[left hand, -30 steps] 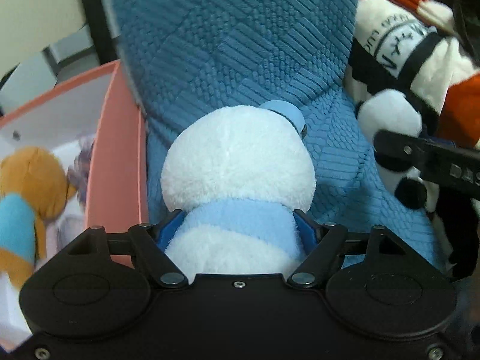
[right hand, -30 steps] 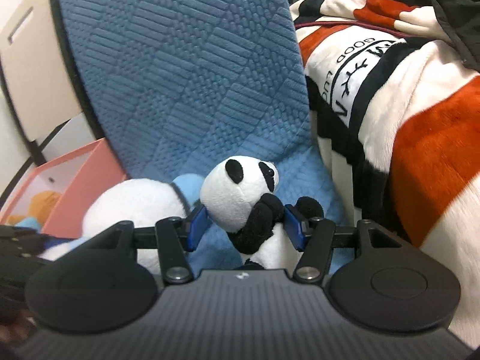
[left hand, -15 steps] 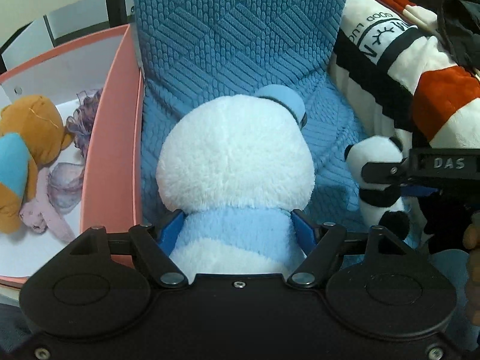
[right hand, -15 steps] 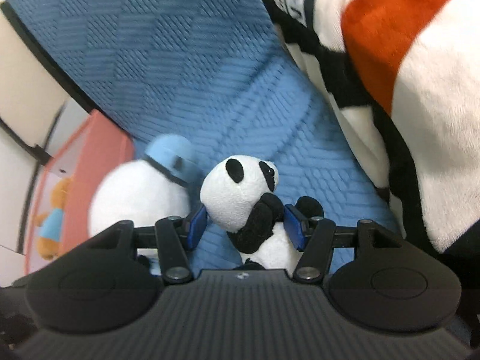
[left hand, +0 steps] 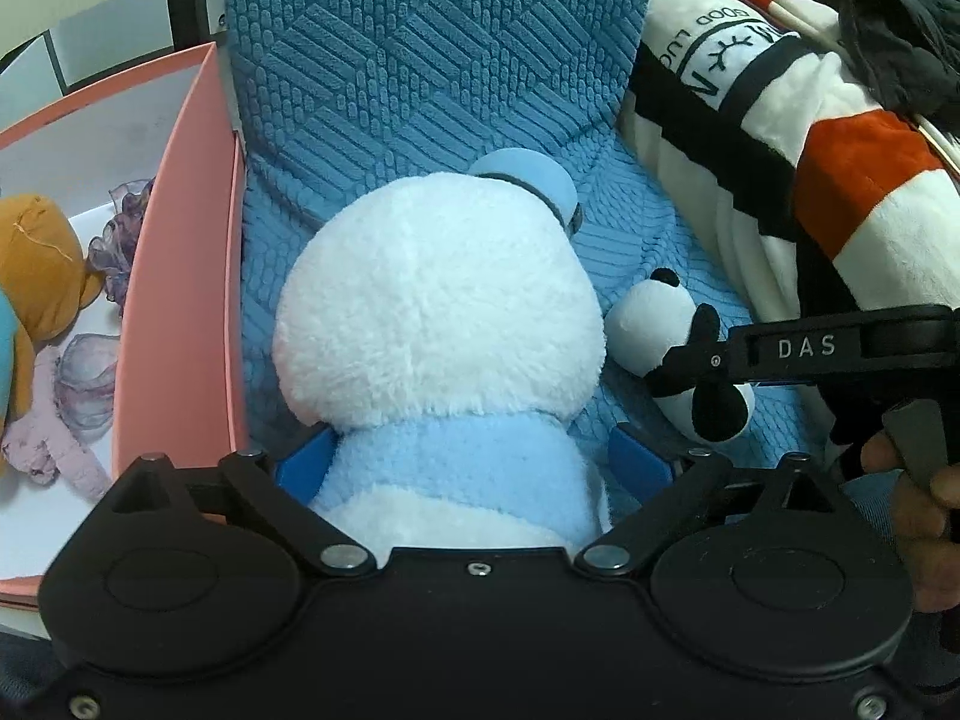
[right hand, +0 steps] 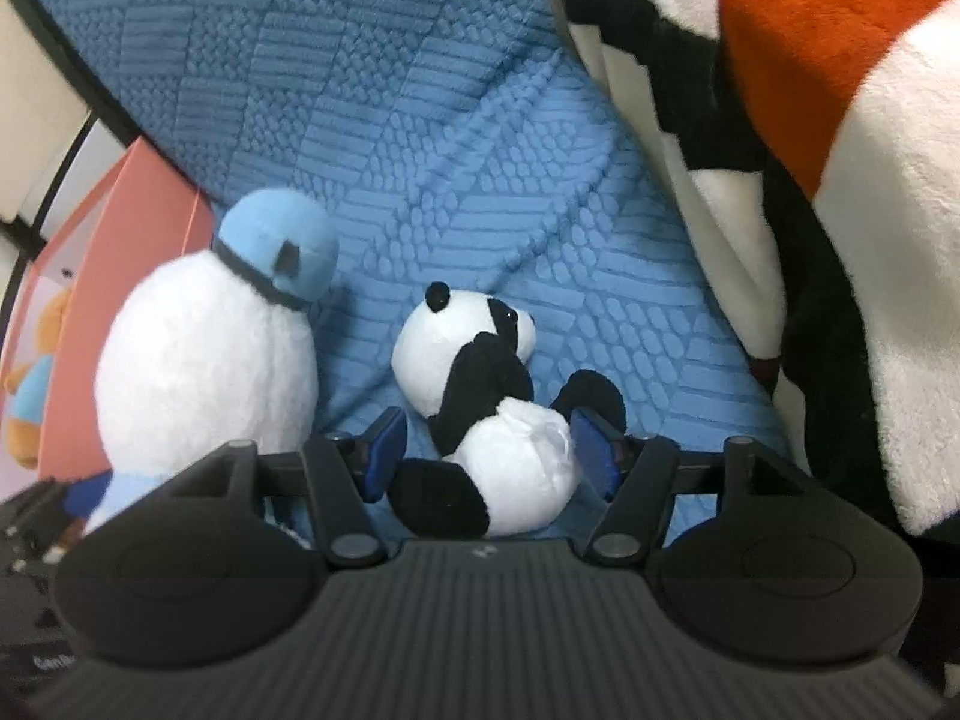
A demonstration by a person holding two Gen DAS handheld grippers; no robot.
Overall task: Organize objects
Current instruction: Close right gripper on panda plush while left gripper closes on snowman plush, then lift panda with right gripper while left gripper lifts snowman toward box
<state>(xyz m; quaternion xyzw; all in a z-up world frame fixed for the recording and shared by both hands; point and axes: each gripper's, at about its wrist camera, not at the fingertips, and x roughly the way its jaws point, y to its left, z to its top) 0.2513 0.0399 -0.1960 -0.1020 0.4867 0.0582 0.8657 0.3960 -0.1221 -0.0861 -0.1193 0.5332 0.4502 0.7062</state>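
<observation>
A white plush with a light-blue scarf and cap (left hand: 444,324) sits on the blue quilted cushion (left hand: 432,72); it also shows in the right wrist view (right hand: 204,354). My left gripper (left hand: 471,468) has opened, its blue pads standing off the plush's scarf on both sides. A small panda plush (right hand: 492,396) sits beside it to the right, also in the left wrist view (left hand: 666,330). My right gripper (right hand: 486,450) is open around the panda's body, with gaps at both pads.
A pink box (left hand: 180,276) stands left of the cushion and holds a brown bear plush (left hand: 30,276) and purple fabric items (left hand: 84,384). A large striped white, black and orange plush (left hand: 798,138) lies along the right. A black garment (left hand: 900,30) lies behind it.
Both grippers have lowered their plush onto the blue cushion and opened. The panda has tipped out of the right jaws' grip and rests next to the white plush.
</observation>
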